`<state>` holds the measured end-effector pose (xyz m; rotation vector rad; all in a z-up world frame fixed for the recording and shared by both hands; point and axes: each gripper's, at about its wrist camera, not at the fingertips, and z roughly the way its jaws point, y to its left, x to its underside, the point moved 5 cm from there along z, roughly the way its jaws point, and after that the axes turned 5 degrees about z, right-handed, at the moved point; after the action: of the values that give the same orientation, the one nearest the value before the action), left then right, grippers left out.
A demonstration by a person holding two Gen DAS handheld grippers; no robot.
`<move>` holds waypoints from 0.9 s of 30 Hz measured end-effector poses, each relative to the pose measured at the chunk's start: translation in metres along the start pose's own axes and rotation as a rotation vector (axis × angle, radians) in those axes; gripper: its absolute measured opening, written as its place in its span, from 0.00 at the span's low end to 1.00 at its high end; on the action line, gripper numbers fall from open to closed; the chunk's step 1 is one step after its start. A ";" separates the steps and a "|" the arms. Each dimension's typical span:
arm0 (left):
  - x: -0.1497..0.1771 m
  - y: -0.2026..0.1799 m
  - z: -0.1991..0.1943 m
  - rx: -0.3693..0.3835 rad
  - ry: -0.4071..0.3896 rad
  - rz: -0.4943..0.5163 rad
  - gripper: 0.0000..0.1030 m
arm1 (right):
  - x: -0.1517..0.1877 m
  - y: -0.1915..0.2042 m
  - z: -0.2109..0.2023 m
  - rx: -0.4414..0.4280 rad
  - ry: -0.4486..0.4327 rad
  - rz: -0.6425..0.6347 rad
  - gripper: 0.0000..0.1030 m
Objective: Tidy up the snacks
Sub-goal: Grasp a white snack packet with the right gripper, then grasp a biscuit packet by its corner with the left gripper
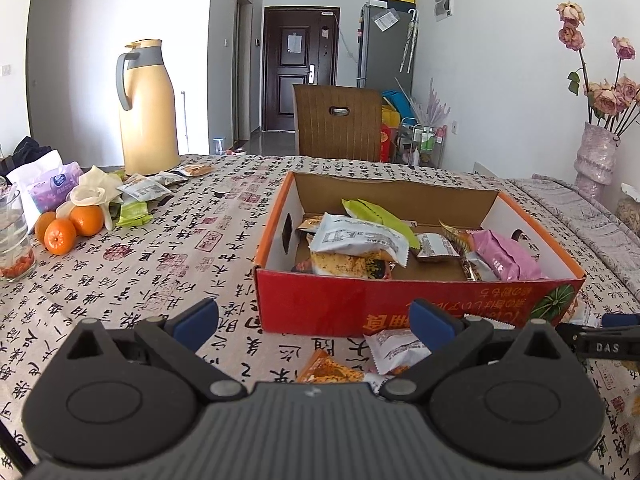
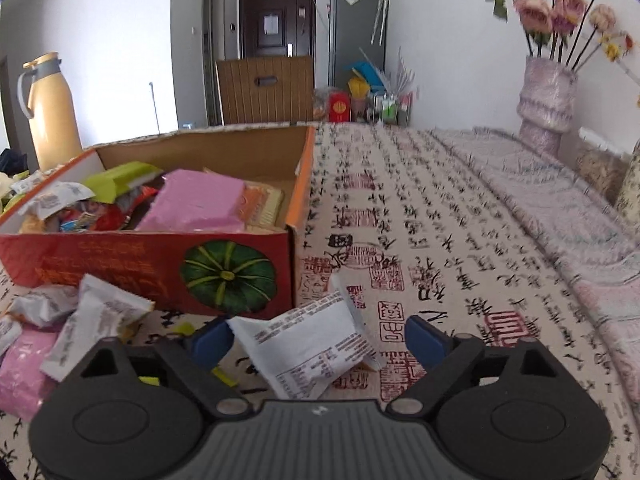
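The letters "DAS" stood in white on a black bar (image 1: pixel 608 347) at the right edge of the left wrist view. The tablecloth (image 1: pixel 168 264) was covered all over in black brush-writing characters and red square stamps, too many and too bent to read. The red box (image 1: pixel 328 308) in the middle had yellow characters on its front, printed upside down and not clear. The white snack packet (image 2: pixel 308 348) low in the right wrist view had small print, too tiny to read.

White walls, a dark door (image 1: pixel 301 65) down the hall, a brown chair (image 1: pixel 338 122) behind the table (image 1: pixel 160 264).
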<state>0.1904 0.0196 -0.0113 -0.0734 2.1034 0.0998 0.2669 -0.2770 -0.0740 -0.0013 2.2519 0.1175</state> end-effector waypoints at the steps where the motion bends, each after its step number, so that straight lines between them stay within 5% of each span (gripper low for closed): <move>1: 0.000 0.001 0.000 -0.003 0.001 0.000 1.00 | 0.000 -0.001 0.003 -0.009 0.012 0.010 0.76; 4: 0.001 0.002 0.000 -0.010 0.005 -0.002 1.00 | 0.002 -0.004 0.009 -0.028 0.032 0.029 0.52; 12: 0.005 0.001 0.003 -0.010 0.021 0.001 1.00 | 0.002 -0.003 -0.001 -0.024 -0.015 0.019 0.37; 27: 0.037 0.000 0.016 0.025 0.139 0.036 1.00 | 0.011 0.005 -0.070 -0.053 -0.184 0.037 0.34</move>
<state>0.1852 0.0212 -0.0508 -0.0285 2.2445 0.0921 0.2056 -0.2777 -0.0383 0.0214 2.0645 0.1897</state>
